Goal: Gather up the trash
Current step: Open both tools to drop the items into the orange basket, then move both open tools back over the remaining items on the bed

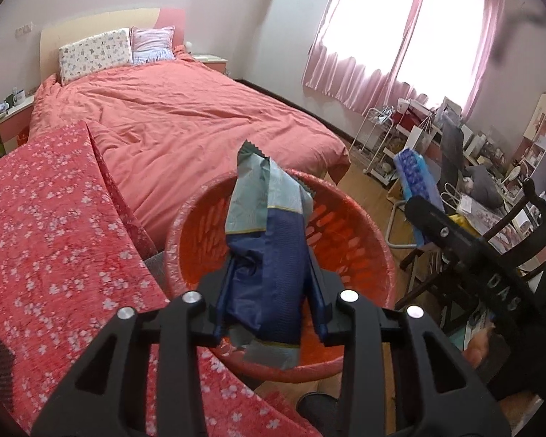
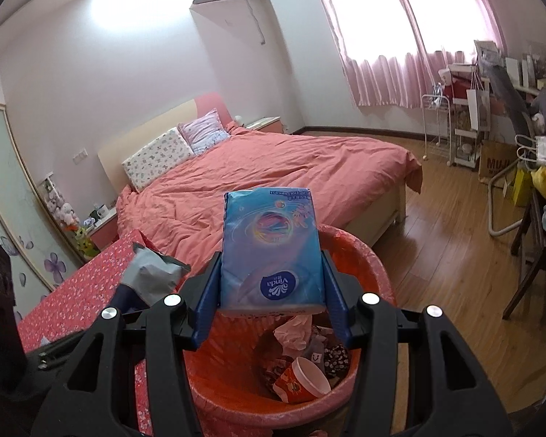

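A bed (image 2: 273,167) under a rumpled coral cover fills the far middle of the room, with a patterned pillow (image 2: 158,162) and a pink striped pillow (image 2: 204,134) propped against the headboard. Pink curtains (image 2: 393,47) hang over the bright window at the far right, above a wood floor (image 2: 440,225). At the near left lies a surface spread with a red floral cloth (image 1: 51,225).

Just right of that surface stands a red basket (image 2: 367,255), lined with thin plastic film. Inside it, in the right wrist view, lie a crumpled pink tissue (image 2: 293,331), a small dark speckled item and a paper cup (image 2: 305,378) on its side.

The left gripper (image 1: 269,306) hangs over the basket, its jaws narrow and pressed on a blue and grey snack wrapper (image 1: 265,240), which stands up out of them above the basket's mouth. The wrapper's crumpled grey end also shows at the left of the right wrist view.

The right gripper (image 2: 273,291) is over the basket too, jaws at a middling width and clamped on both sides of a blue tissue pack (image 2: 271,247), its printed logo upside down at the near end. The pack sits upright above the near rim.
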`<action>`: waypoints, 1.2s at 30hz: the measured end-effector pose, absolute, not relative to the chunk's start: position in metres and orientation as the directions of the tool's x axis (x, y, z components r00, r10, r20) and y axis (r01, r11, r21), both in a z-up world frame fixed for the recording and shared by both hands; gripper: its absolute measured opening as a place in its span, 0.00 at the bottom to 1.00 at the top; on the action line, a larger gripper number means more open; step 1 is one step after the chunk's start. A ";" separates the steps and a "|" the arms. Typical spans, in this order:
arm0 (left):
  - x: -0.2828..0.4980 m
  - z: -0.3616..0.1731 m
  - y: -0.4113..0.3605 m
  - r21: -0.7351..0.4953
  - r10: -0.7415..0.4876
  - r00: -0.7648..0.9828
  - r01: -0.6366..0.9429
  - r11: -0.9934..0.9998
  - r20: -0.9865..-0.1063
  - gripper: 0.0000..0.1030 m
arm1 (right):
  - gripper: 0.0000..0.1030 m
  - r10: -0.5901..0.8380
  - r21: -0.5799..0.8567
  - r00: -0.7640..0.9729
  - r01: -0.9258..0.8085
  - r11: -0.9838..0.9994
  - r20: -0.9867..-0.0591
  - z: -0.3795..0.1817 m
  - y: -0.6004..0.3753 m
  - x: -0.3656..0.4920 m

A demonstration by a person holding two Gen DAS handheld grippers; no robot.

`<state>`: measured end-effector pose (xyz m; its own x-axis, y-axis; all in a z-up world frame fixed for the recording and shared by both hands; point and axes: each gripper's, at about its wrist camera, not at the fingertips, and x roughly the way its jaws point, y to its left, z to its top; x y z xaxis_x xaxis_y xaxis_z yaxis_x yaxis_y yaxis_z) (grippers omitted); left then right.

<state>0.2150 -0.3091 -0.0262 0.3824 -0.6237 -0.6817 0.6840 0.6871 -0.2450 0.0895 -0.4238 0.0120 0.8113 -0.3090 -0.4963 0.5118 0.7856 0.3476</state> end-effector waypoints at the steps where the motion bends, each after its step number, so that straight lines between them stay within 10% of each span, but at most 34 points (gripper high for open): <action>1: 0.217 -0.029 -0.310 -0.245 -0.618 0.384 0.678 0.693 -0.686 0.39 | 0.52 -0.300 0.358 0.814 0.508 0.783 -0.498 0.011 -0.427 0.090; 17: 0.230 -0.030 -0.235 -0.106 -0.452 0.552 0.546 0.831 -0.701 0.78 | 0.66 -0.370 0.212 0.758 0.547 0.810 -0.537 0.013 -0.407 0.090; 36: 0.246 -0.016 -0.007 0.001 -0.126 0.717 0.175 0.985 -0.685 0.81 | 0.61 -0.124 0.163 0.789 0.274 0.948 -0.602 0.018 -0.277 0.150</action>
<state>0.2463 -0.0070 -0.0165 0.7171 -0.1261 -0.6855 0.1745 0.9847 0.0015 0.1499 -0.2773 0.0177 0.7888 -0.1244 -0.6020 0.2738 0.9479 0.1628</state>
